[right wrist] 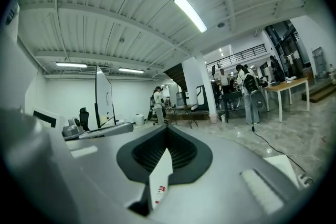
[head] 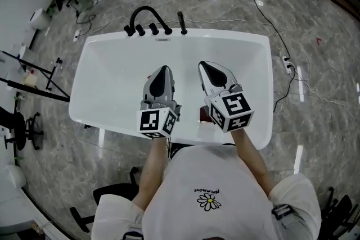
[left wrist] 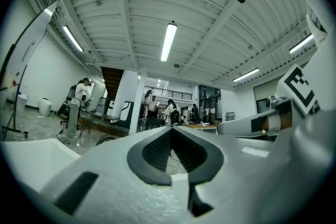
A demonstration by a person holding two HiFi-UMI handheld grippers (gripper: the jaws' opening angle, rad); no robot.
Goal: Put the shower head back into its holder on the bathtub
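While the left gripper [head: 163,70] and right gripper [head: 203,66] hover, jaws closed and empty, over the white rectangular bathtub [head: 225,34], the slim black shower head [head: 181,22] stands, seemingly docked, on its far rim.

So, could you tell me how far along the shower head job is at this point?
Done, it seems: a black wand, likely the shower head, stands upright on the bathtub rim beside the faucet. In hand: nothing. The left gripper and right gripper are both shut and empty, level over the tub. Left: apparently nothing, though the wand's seating is too small to confirm.
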